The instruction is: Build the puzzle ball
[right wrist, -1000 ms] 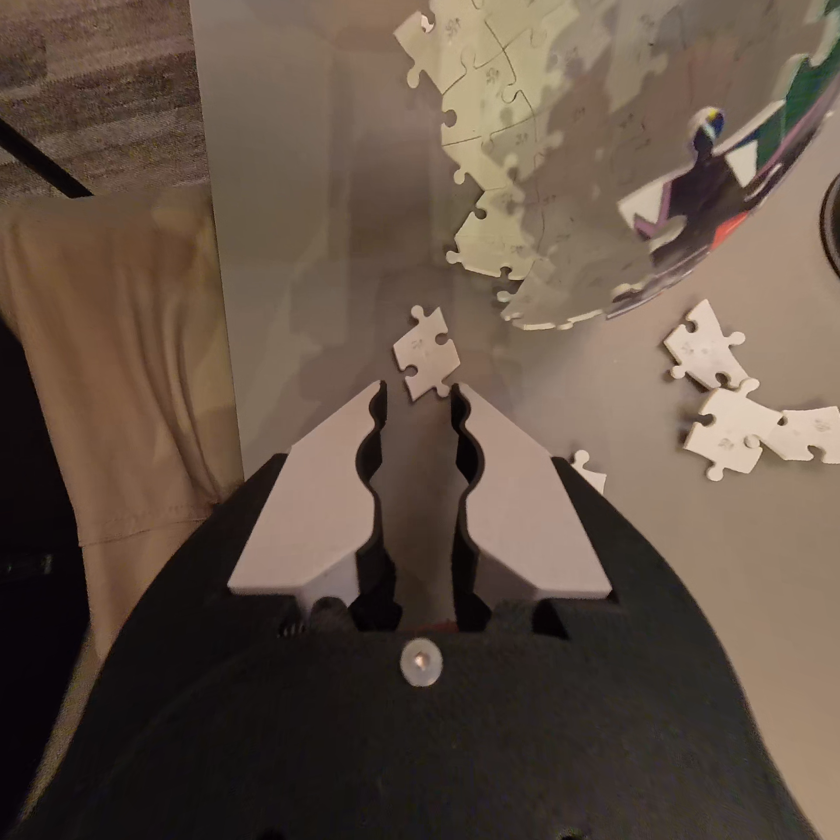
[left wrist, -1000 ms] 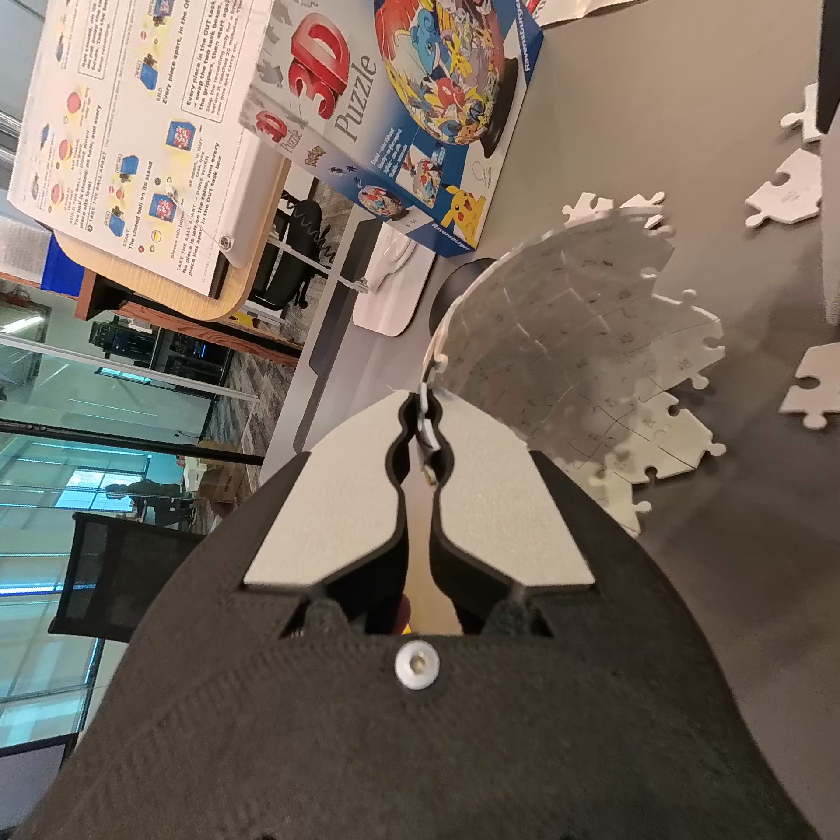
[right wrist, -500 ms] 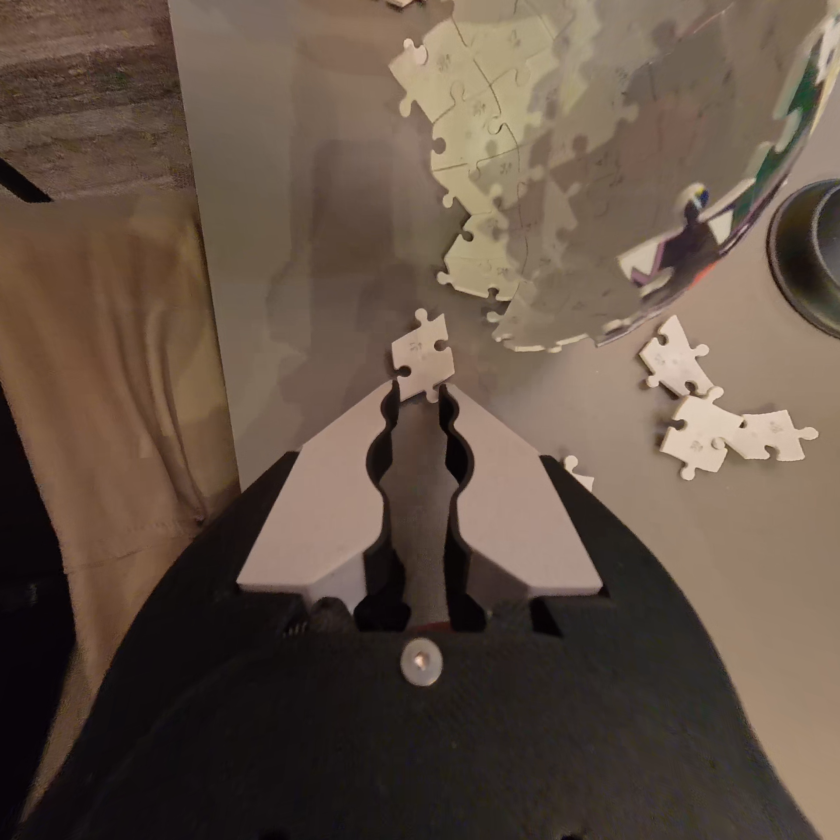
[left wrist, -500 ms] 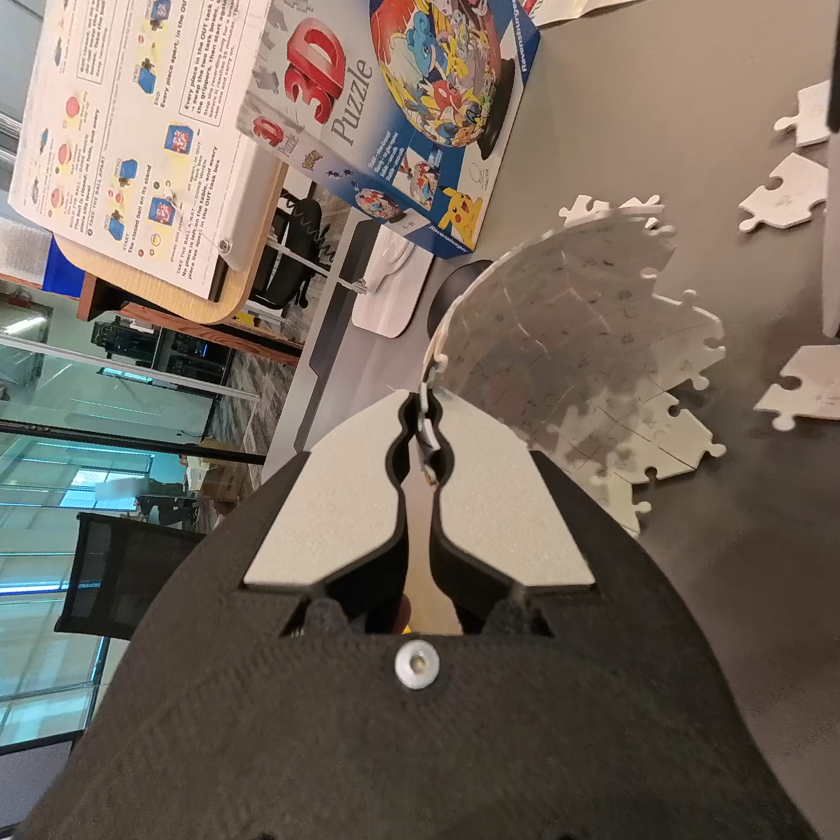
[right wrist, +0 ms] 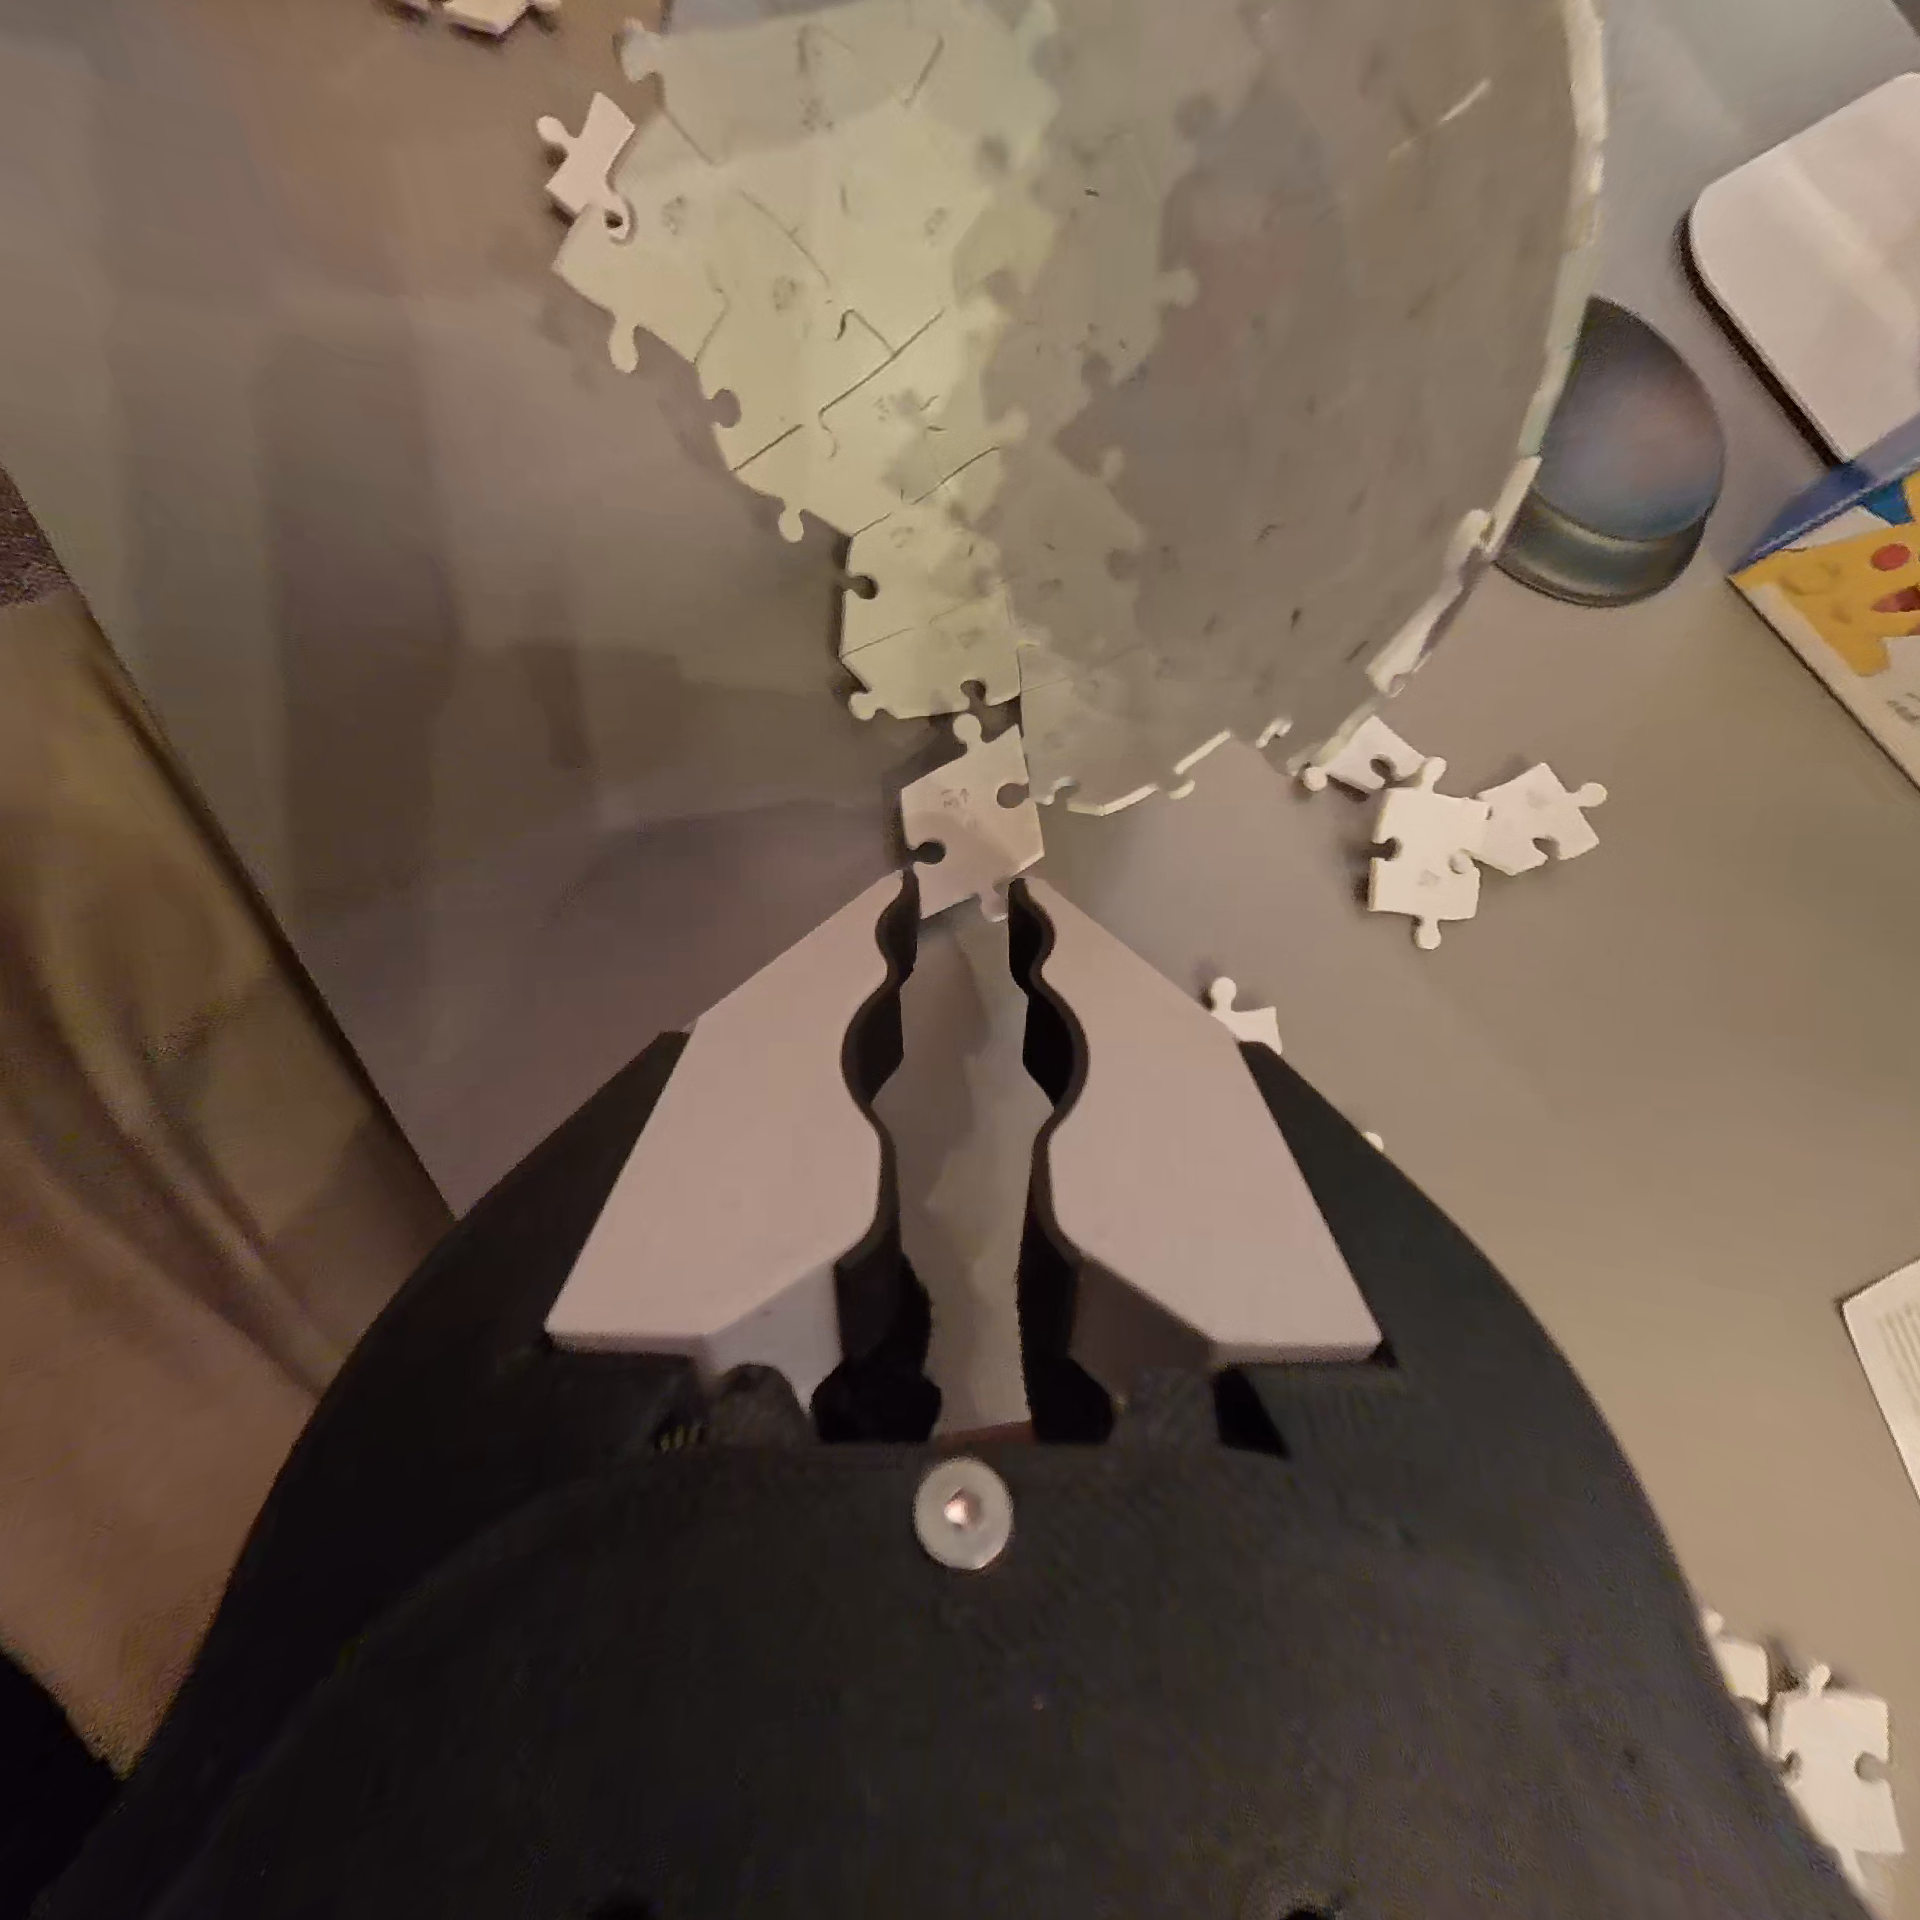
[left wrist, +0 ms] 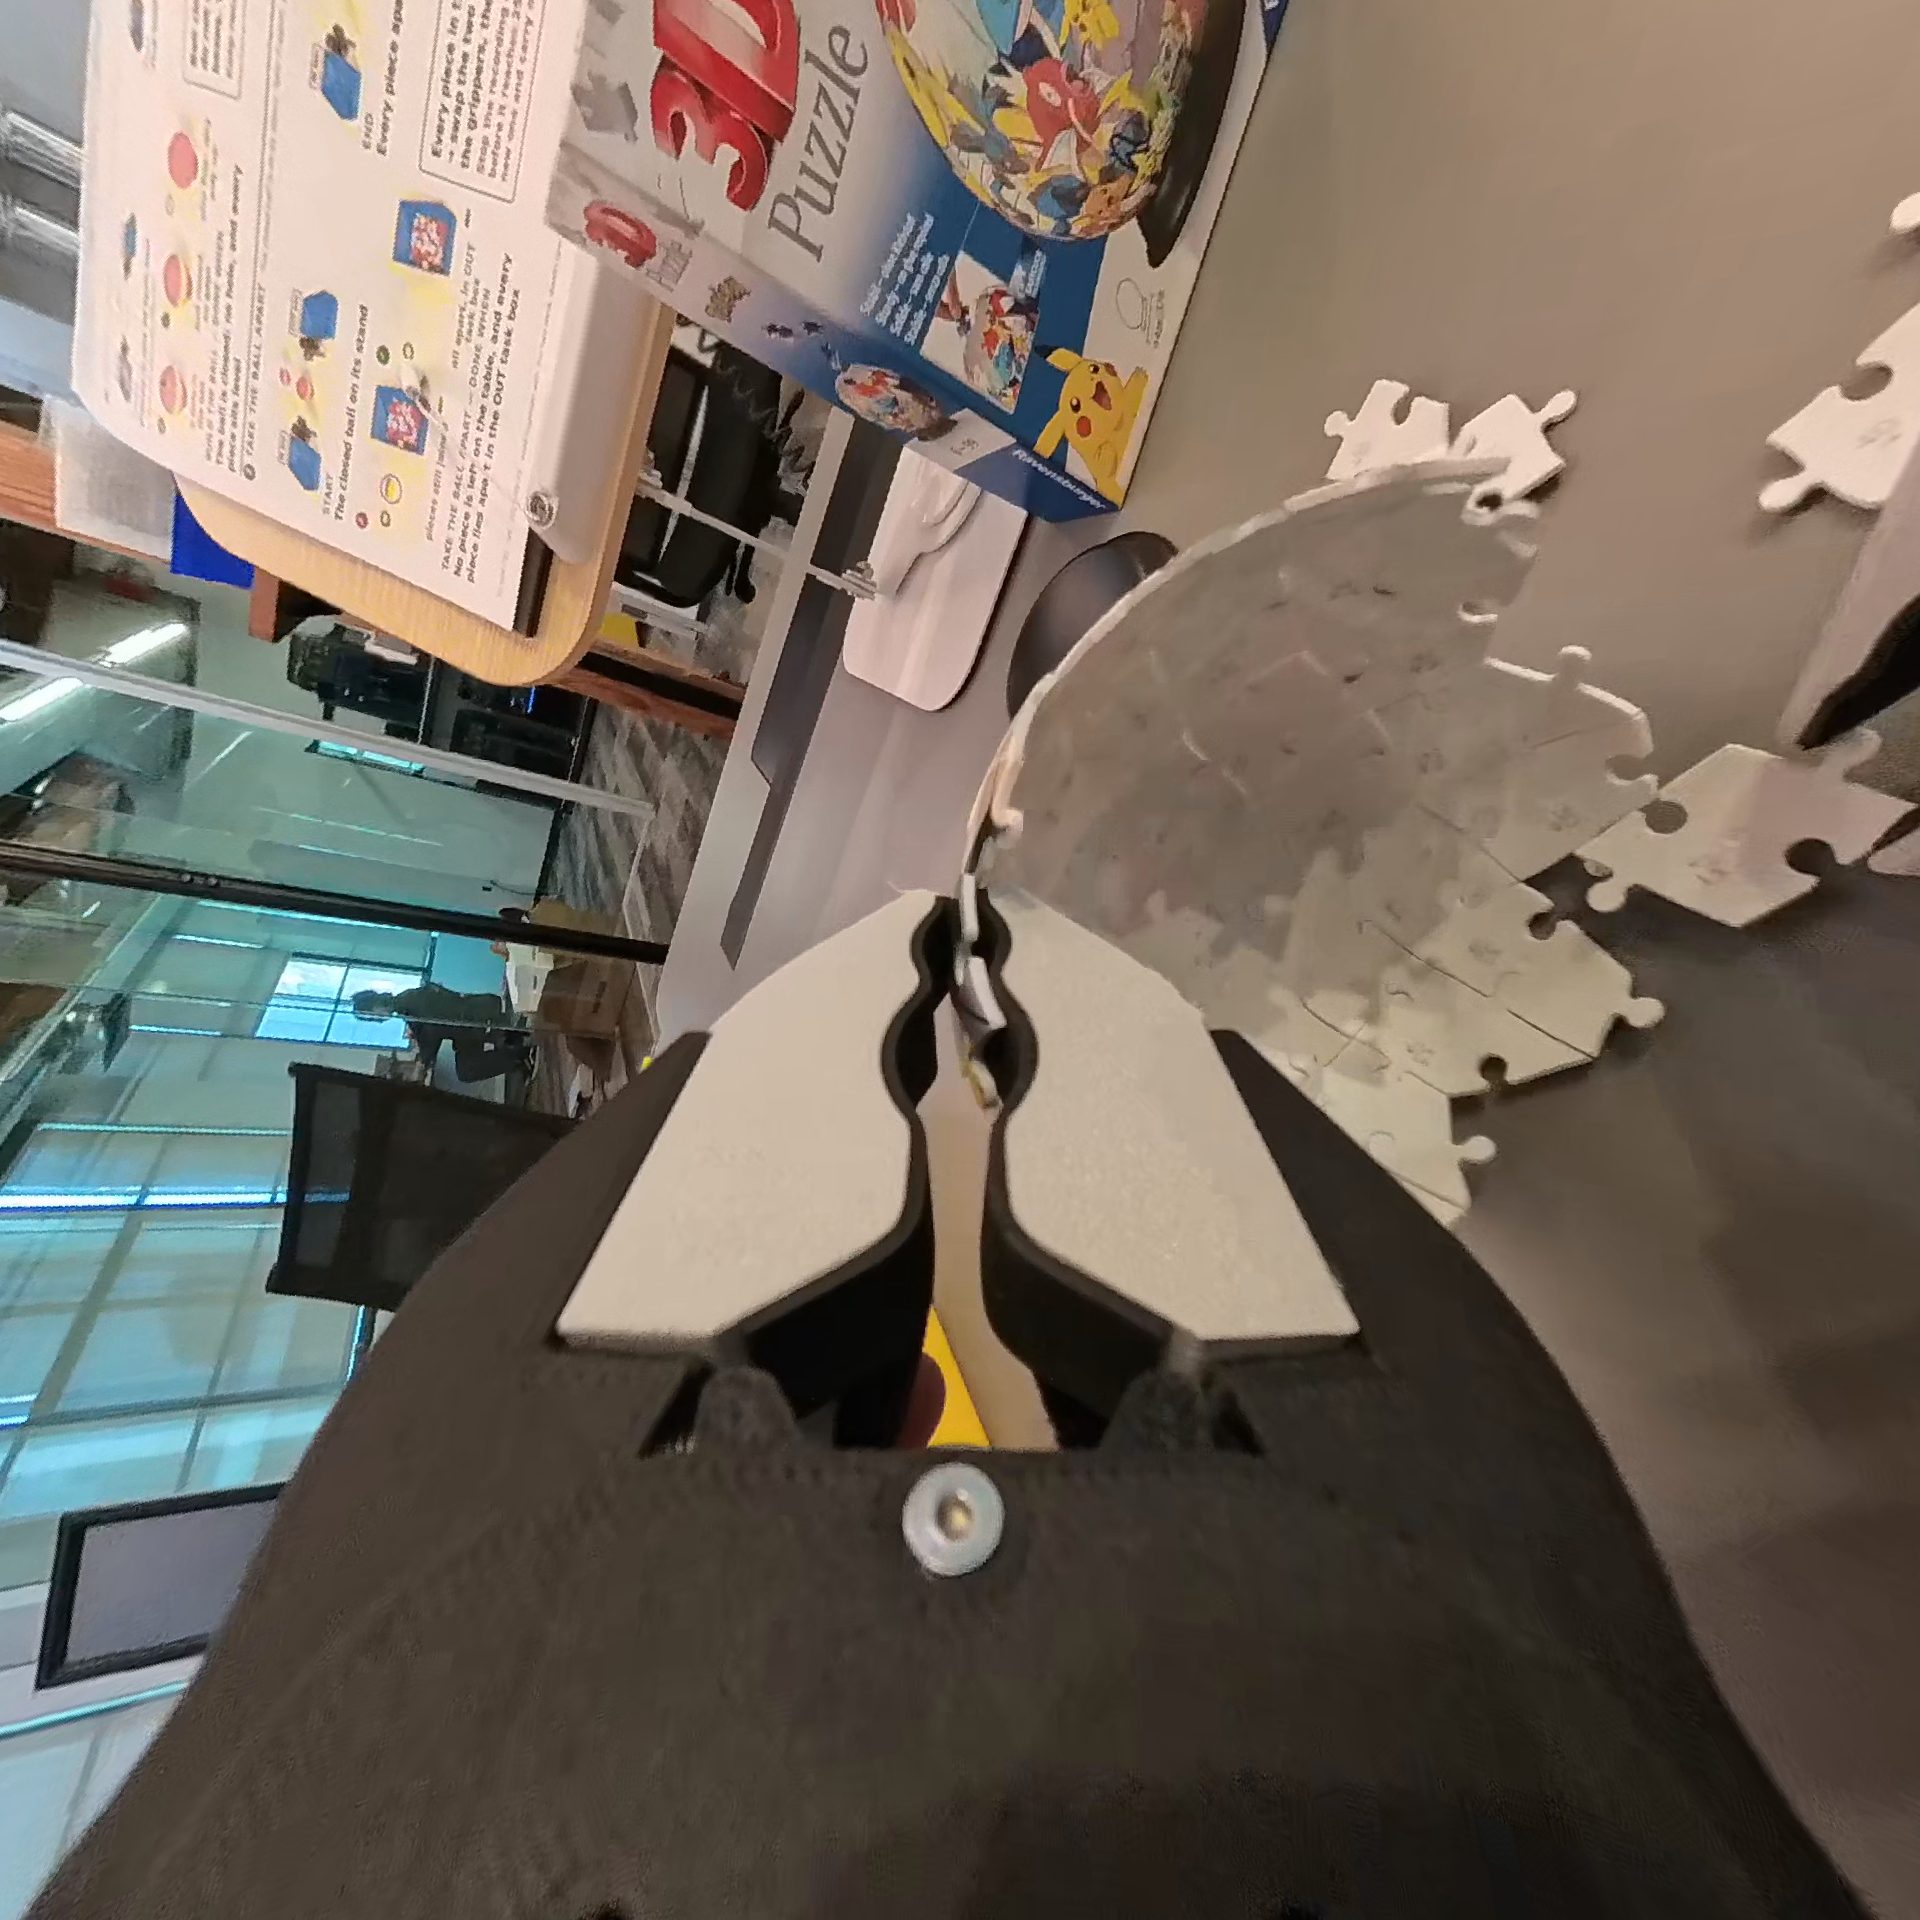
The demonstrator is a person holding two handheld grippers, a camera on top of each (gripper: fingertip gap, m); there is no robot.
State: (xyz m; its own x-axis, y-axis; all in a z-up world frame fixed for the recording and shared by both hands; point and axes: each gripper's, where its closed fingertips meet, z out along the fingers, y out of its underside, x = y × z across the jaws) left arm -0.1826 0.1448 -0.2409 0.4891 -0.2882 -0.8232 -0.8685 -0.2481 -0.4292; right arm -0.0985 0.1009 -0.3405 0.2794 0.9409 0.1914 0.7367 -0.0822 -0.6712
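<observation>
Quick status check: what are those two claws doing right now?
Left gripper clamped on half-built puzzle ball rim. Right gripper pinching loose piece at its edge. Nothing blocking.

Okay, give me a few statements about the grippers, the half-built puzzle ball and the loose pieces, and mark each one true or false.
1. The left gripper is clamped on the rim of the partly built ball shell. True.
2. The right gripper pinches a loose piece at its tips. True.
3. The ball is complete. False: it is an open shell with jagged edges.
4. The puzzle box lies on the table. True.
5. No loose pieces remain on the table. False: several lie beside the shell.
</observation>
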